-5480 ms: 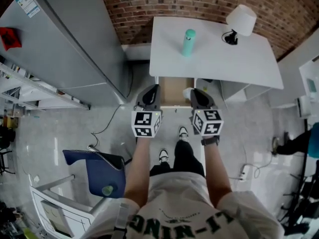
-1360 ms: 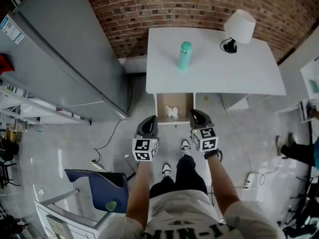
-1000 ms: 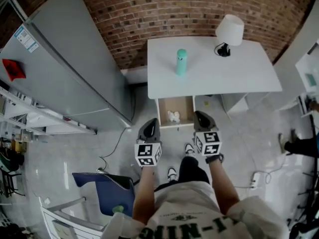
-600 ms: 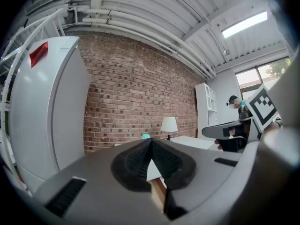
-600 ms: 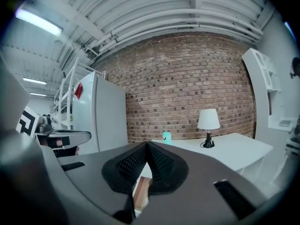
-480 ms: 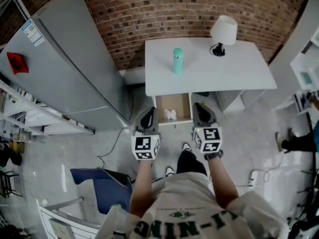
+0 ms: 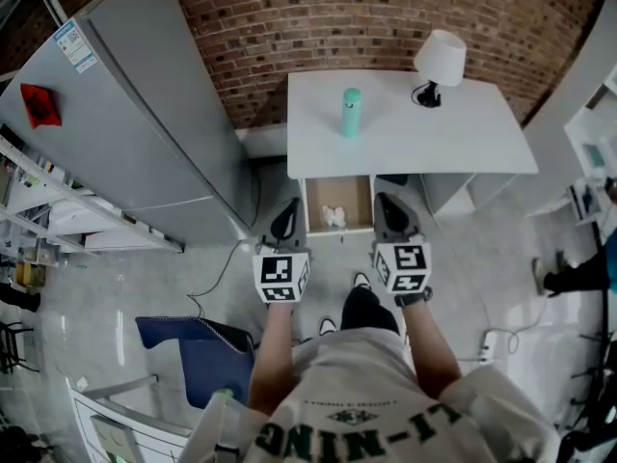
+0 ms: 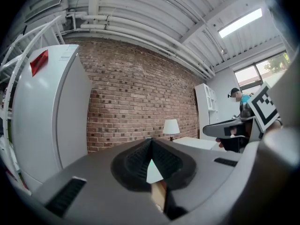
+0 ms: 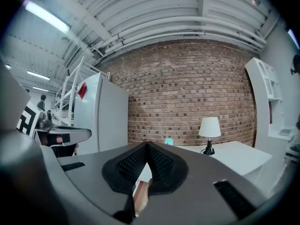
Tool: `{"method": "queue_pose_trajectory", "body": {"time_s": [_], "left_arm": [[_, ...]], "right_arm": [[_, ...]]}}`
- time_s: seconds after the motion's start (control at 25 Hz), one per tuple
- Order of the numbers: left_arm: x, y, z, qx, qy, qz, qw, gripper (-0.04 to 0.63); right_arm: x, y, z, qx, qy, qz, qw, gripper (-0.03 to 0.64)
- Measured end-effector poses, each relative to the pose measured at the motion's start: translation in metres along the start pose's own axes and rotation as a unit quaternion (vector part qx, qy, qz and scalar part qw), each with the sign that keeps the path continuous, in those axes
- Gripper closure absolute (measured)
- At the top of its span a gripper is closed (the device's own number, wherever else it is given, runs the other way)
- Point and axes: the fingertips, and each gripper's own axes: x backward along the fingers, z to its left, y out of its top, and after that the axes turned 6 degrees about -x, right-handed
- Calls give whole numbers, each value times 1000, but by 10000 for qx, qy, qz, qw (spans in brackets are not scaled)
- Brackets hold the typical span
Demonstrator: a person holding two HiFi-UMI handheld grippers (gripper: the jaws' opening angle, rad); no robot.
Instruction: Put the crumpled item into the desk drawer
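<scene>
Both grippers shut and empty at the open drawer.
The jaws of the left gripper [image 8: 151,146] and the right gripper [image 9: 146,149] are seen closed tip to tip, with nothing between them. Both are held on the near side of the open desk drawer [image 7: 333,191], one at each front corner. The crumpled item [image 7: 334,216] is seen lying inside it. A teal bottle [image 7: 352,112] and a lamp [image 7: 439,61] are set on the desk [image 7: 424,138] beyond.

Surroundings: brick-walled room, fixtures and loose items noted.
Brick wall [image 7: 366,17] at 12 o'clock. Teal bottle [image 7: 352,112] upright at 12, white lamp [image 7: 439,61] at 1, the two well apart. Grey refrigerator [image 7: 145,133] at 10, open shelving [image 7: 39,220] at 9, blue chair [image 7: 198,350] at 7.
</scene>
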Motion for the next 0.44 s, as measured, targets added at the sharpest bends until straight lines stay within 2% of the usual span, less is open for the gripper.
{"method": "queue_pose_trajectory", "body": {"time_s": [0.44], "left_arm": [[-14, -10, -1, 180, -117, 187, 9996, 600]], "right_arm": [[1, -10, -3, -27, -124, 3, 9999, 615]]}}
